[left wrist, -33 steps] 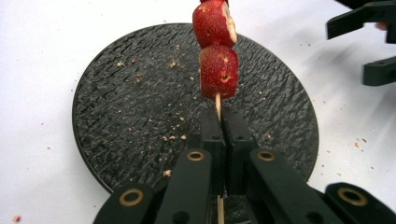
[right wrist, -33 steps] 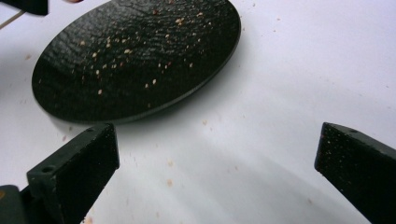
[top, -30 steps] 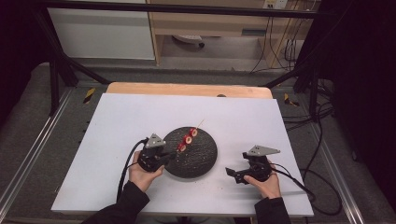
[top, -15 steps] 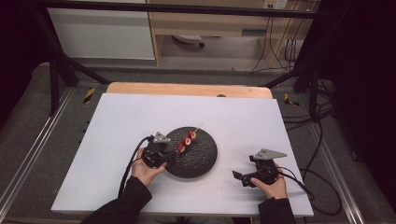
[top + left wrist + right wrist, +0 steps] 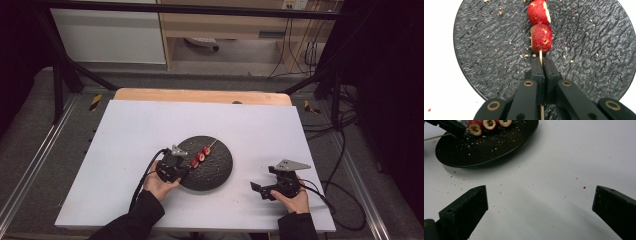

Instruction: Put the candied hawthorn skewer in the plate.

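From my seat at the controls, the nearest things are the two dark sleeves coming in at the bottom of the high view. My right hand [image 5: 295, 200] rests low on the white table [image 5: 130, 130], well to the right of the plate, holding the right gripper [image 5: 260, 189] level and pointed left. Its jaws stand wide apart with nothing between them; in the right gripper view the two blunt black blocks sit at either edge, dusted with pale specks, over bare matte tabletop scattered with crumbs.

My left hand [image 5: 159, 184] cups the left gripper [image 5: 184, 171] at the plate's near-left rim, angled up and to the right. In the left gripper view its jaws are pressed together on the thin wooden skewer [image 5: 540, 56], which passes between the pads and comes out again below them. I am clamped on the stick just short of the first fruit.

The skewer lies across the round black plate [image 5: 486, 50], whose surface is rough and rippled like slate and sprinkled with tan and red crumbs. Threaded on it are red fruit pieces [image 5: 541, 37], rounded, glossy and speckled, with pale cut flesh showing on the farther one. In the high view three pieces sit in a row, the bare tip pointing towards the far right.

Beyond the white top a strip of light wood [image 5: 200, 95] edges the table.
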`<action>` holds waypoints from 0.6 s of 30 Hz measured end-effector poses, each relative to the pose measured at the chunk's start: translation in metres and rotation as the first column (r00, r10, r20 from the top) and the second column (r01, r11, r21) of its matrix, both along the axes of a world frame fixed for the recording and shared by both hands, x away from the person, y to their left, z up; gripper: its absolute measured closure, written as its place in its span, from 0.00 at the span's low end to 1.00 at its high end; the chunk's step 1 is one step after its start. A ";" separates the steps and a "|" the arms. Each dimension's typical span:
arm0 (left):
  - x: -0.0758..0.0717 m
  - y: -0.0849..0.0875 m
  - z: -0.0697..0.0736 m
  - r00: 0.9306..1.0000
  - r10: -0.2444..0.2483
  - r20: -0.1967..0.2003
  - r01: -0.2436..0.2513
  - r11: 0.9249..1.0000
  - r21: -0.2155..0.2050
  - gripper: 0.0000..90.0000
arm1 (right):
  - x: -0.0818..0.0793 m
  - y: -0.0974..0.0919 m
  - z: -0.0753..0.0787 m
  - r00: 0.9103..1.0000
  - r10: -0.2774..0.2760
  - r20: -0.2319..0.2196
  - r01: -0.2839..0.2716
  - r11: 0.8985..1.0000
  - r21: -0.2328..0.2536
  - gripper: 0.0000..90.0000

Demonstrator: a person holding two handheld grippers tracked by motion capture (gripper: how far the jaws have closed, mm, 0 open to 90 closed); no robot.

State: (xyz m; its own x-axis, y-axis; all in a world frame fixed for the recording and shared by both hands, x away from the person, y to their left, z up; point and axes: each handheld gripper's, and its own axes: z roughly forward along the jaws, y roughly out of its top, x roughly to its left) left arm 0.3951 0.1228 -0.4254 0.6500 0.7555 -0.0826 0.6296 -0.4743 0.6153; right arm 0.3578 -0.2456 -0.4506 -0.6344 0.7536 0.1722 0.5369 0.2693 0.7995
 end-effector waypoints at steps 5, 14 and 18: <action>-0.001 0.003 0.003 1.000 -0.011 0.011 0.011 1.000 -0.023 0.94 | 0.000 0.000 0.000 1.000 0.000 0.000 0.000 1.000 -0.003 0.01; -0.009 0.022 0.014 0.996 -0.055 0.077 0.060 0.996 -0.070 0.62 | 0.000 -0.001 0.001 1.000 -0.004 0.005 0.004 1.000 -0.002 0.01; -0.011 0.035 0.016 0.993 -0.072 0.090 0.080 0.993 -0.082 0.48 | 0.000 -0.001 0.001 1.000 -0.005 0.001 0.005 1.000 0.000 0.01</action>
State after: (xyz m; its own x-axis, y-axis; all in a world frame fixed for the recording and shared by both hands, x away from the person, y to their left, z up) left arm 0.3845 0.1580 -0.4090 0.7127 0.6962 -0.0859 0.5365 -0.4621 0.7062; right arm 0.3579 -0.2469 -0.4500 -0.6306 0.7568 0.1720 0.5377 0.2662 0.8001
